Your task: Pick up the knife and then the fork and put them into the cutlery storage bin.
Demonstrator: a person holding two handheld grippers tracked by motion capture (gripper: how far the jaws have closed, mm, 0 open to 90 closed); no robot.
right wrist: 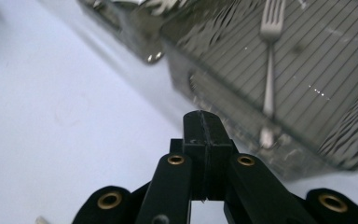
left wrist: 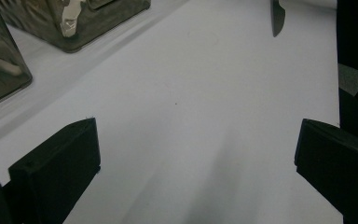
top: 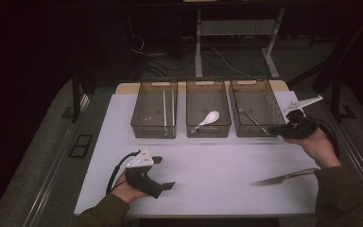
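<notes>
Three see-through grey bins stand in a row at the back of the white table (top: 208,161). The left bin (top: 154,126) holds chopsticks (top: 165,111), the middle bin (top: 208,128) a white spoon (top: 208,119), the right bin (top: 256,128) a fork (top: 250,117). A metal knife (top: 283,178) lies on the table at the front right. My left gripper (top: 163,172) rests at the front left, its jaws wide apart over bare table (left wrist: 196,144). My right gripper (top: 270,130) is shut with nothing in it, just outside the right bin's near wall (right wrist: 204,126), with the fork (right wrist: 269,70) beyond.
The table's front edge runs just below both hands. Past the table's far edge are dark floor, cables and the legs of a desk (top: 198,52). The knife's tip (left wrist: 276,16) lies far ahead of the left gripper, and two bins (left wrist: 74,23) stand to its upper left.
</notes>
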